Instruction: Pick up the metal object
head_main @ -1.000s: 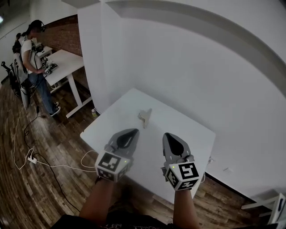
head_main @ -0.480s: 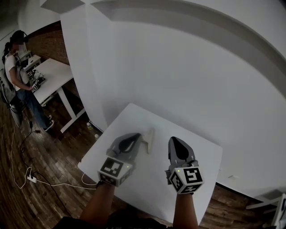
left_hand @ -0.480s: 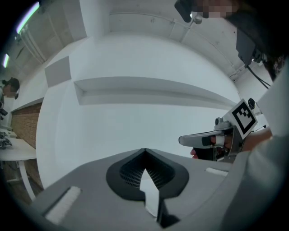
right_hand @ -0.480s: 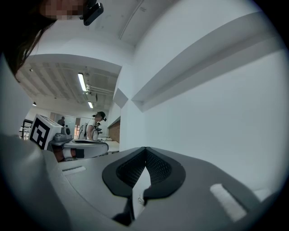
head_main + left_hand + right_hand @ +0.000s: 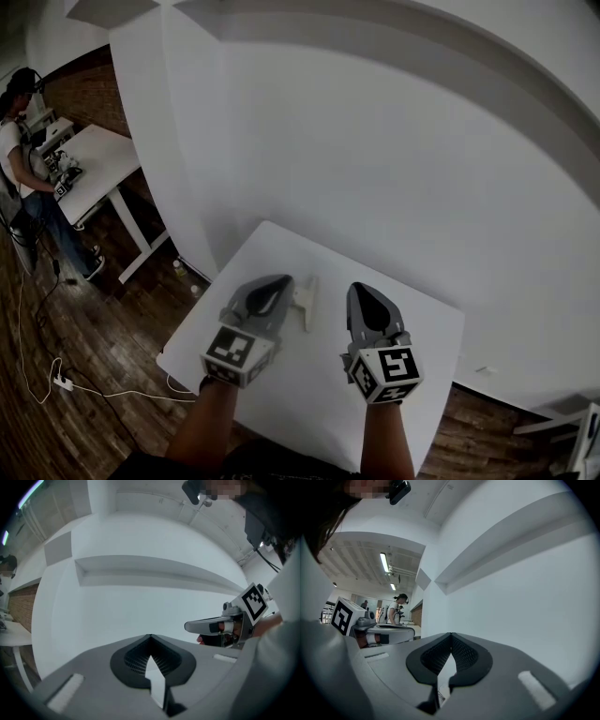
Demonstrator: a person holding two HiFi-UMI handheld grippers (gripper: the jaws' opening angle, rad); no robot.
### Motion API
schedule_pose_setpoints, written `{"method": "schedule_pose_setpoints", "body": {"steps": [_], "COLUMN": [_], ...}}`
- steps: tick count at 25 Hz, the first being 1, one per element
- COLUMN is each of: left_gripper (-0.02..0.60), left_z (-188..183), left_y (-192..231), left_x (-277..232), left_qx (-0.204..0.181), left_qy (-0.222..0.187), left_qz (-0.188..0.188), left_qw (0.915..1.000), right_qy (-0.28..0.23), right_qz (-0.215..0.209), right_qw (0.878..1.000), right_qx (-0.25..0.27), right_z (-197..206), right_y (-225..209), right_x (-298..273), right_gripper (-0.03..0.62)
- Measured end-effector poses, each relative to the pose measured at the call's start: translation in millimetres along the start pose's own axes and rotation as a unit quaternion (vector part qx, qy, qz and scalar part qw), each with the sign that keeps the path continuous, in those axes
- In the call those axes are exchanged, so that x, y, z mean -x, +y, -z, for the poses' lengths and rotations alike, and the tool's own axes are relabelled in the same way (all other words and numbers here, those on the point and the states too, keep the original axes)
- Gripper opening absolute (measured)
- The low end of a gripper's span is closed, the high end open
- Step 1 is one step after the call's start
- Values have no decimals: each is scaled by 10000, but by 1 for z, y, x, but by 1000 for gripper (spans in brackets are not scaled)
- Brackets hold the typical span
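My left tongs [image 5: 284, 279] are closed tight, the two pads meeting at the tip with nothing caught between them. My right tongs [image 5: 357, 287] are closed as well, tips together and empty. Both hang over the white tabletop [image 5: 427, 328], side by side, pointing away from me toward the wall [image 5: 394, 159].

The metal object [image 5: 304, 300] lies flat on the tabletop in the gap between my two tongs. It is just beside the tip of the left pair and a little further from the right. It is a small pale piece with a short cross-part at the far end. I cannot tell from the head view whether the left tongs touch it. The surface around the piece is bare, so the only things close to it are my own tongs.

The tabletop's far edge runs close along the white wall, and a white pillar [image 5: 178, 141] stands at its left corner. At the foot of that pillar sit a couple of small things [image 5: 178, 267], too small to identify. To the left, well apart, another person [image 5: 17, 112] stands at a second white table [image 5: 94, 164]. A thin cable [image 5: 56, 380] trails across the wooden floor [image 5: 112, 319] on that side.
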State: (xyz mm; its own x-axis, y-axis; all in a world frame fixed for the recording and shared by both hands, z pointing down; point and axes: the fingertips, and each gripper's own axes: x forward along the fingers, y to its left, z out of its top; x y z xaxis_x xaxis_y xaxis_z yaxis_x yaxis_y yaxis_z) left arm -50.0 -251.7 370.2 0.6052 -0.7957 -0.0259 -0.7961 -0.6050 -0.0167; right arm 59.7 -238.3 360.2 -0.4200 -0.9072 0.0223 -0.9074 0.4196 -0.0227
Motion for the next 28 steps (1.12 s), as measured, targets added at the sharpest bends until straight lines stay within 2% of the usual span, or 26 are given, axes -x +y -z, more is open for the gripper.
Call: {"method": "schedule_pose_setpoints", "body": {"steps": [3, 8, 11, 18, 21, 24, 26, 28], "left_gripper": [-6, -5, -5, -5, -5, 51, 71, 81], "left_z": [-5, 14, 19, 58, 82, 99, 113, 126], "left_y": [-1, 5, 7, 13, 17, 19, 21, 24], "left_x": [-5, -10, -16, -30, -36, -43, -46, -48], "left_qx": [-44, 182, 152, 298, 610, 1109, 1512, 2024], "left_qy": [-18, 143, 230, 703, 950, 1158, 1289, 1380], "left_qz": [-1, -48, -67, -109, -47, 69, 125, 177], "left_qw": [10000, 9997, 9996, 9970, 9936, 9870, 9800, 9694], "right_qy": [12, 48, 85, 194, 251, 282, 306, 338], "right_qz": [-48, -87, -85, -88, -75, -46, -24, -8], "right_qw": [10000, 9999, 9999, 9998, 9997, 9996, 9995, 9994], "right_qx": [11, 36, 27, 10, 0, -9, -13, -16], "right_z": [-1, 1, 4, 13, 17, 19, 21, 24], "right_y": [-2, -6, -9, -17, -21, -25, -27, -29], "right_x": [-4, -8, -9, -12, -13, -15, -15, -16], "right_gripper": [11, 11, 11, 11, 11, 11, 11, 11]}}
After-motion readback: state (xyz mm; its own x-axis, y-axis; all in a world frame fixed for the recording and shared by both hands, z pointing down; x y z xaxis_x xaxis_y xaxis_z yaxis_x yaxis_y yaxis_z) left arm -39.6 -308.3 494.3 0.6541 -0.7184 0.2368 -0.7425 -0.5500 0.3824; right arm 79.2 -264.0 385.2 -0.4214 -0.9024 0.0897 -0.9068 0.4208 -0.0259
